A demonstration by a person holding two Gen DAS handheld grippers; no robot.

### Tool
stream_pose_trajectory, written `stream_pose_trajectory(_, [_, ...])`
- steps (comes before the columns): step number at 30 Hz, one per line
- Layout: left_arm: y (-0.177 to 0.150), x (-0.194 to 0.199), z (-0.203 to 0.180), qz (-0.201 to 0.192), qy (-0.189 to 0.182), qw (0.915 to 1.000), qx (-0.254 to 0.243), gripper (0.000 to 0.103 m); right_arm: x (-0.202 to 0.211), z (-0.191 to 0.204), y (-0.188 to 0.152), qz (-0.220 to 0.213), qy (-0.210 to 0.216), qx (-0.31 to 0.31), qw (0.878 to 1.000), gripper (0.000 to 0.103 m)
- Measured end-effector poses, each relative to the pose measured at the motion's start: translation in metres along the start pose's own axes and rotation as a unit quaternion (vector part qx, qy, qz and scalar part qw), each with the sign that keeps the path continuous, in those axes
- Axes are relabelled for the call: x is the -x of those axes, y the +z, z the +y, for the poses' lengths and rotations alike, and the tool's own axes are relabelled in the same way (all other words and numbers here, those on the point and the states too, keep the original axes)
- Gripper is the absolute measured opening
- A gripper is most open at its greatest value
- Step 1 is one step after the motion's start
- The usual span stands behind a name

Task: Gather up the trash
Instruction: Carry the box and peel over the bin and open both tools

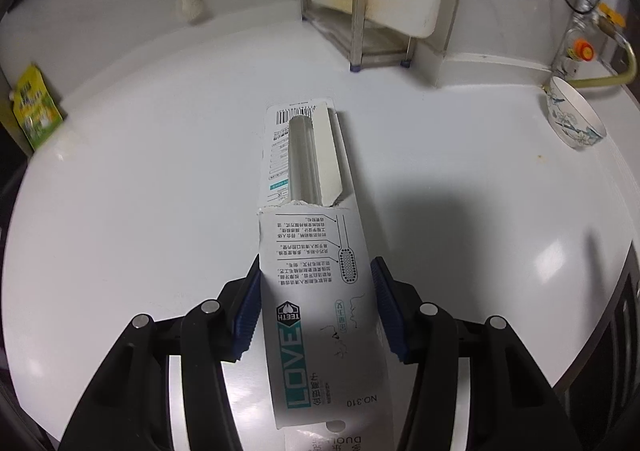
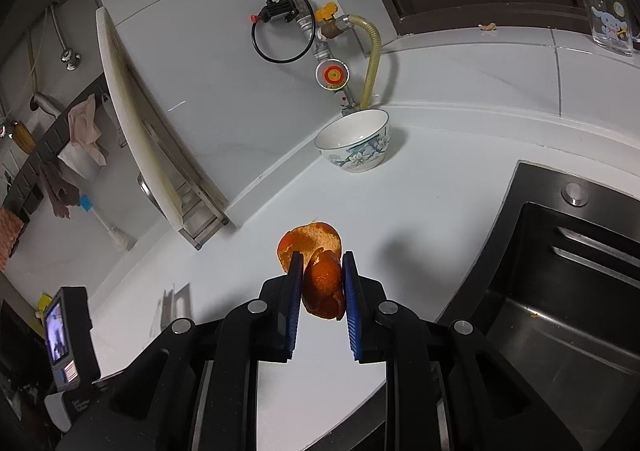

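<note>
a: where was the toothbrush package?
b: clenched between the left gripper pads, its torn end pointing to twelve o'clock over the white worktop.
a: and the orange peel?
b: pinched in the right gripper, bowl at one o'clock.

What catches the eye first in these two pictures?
A bright orange peel pinched between the right gripper's blue-padded fingers, lifted above the white counter. In the other view, a torn toothbrush package sticks out between the left gripper's fingers. A flowered bowl sits by the wall.
</note>
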State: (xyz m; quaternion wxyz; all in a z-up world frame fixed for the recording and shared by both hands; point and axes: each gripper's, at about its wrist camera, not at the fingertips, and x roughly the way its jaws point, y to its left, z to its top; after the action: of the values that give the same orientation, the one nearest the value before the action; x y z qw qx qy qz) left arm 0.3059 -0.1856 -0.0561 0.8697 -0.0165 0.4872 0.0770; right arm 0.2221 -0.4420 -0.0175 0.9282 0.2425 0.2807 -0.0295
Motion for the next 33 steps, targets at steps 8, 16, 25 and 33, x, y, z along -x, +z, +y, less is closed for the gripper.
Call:
stream_pose_trajectory(8, [-0.014, 0.040, 0.022, -0.060, 0.002, 0.9970, -0.049, 0.051, -0.006, 0.008, -0.006, 0.009, -0.004, 0.014, 1.000, 0.019])
stream_pose_trajectory(16, [-0.023, 0.070, 0.061, -0.100, -0.022, 0.9931, -0.057, 0.051, -0.010, 0.037, -0.029, 0.032, 0.010, 0.044, 0.998, 0.019])
stream_pose_trajectory(25, [-0.052, 0.088, 0.111, -0.112, -0.036, 0.9912, -0.059, 0.051, 0.007, 0.090, -0.073, 0.052, 0.050, 0.094, 0.993, 0.019])
stream_pose_trajectory(33, [-0.092, 0.111, 0.150, -0.118, -0.056, 0.9897, -0.059, 0.051, 0.061, 0.116, -0.107, 0.054, 0.068, 0.116, 0.989, 0.019])
